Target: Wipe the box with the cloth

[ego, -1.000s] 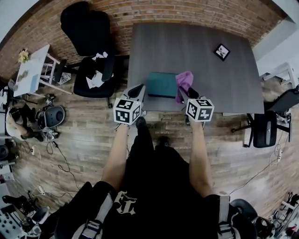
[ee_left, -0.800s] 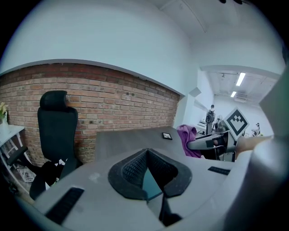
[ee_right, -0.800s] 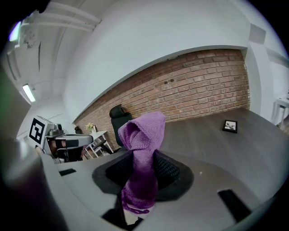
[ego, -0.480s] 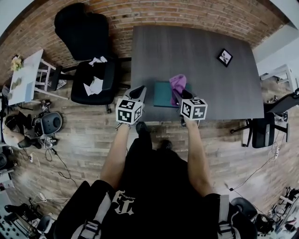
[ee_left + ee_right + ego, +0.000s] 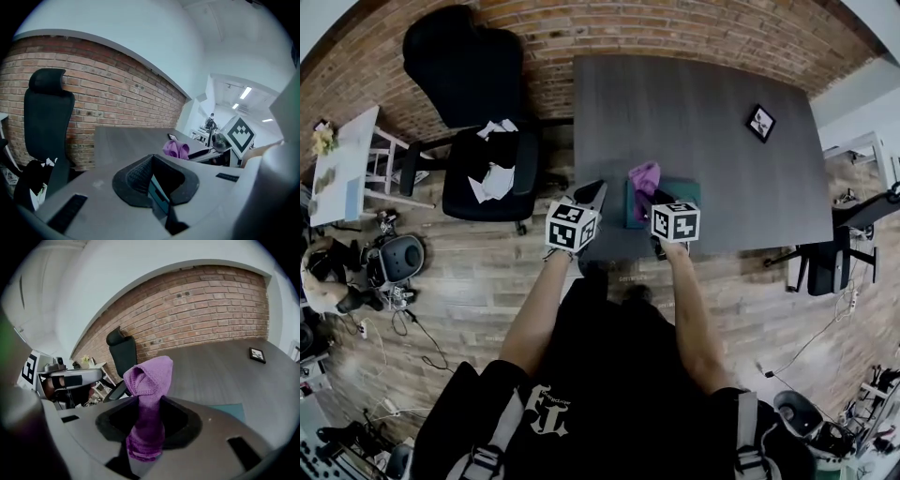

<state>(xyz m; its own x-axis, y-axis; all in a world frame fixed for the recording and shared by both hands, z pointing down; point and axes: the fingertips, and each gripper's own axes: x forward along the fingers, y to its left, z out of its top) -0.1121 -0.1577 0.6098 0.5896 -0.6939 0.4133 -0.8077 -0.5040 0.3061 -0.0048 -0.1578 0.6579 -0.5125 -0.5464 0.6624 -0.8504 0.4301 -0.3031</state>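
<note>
A flat teal box lies near the front edge of the dark grey table. My right gripper is shut on a purple cloth, which it holds over the left part of the box. In the right gripper view the cloth stands up bunched between the jaws of that gripper, with the box behind. My left gripper is at the box's left edge, its tips shut. A sliver of teal box shows in the slit between its fingers; whether it touches the box I cannot tell.
A small framed picture lies at the table's far right. A black office chair with papers on its seat stands left of the table, a white side table further left, another chair at right. Cables lie on the wood floor.
My right gripper has carried the cloth leftwards, from the box's right edge to its left part. The left gripper has stayed by the box's left edge.
</note>
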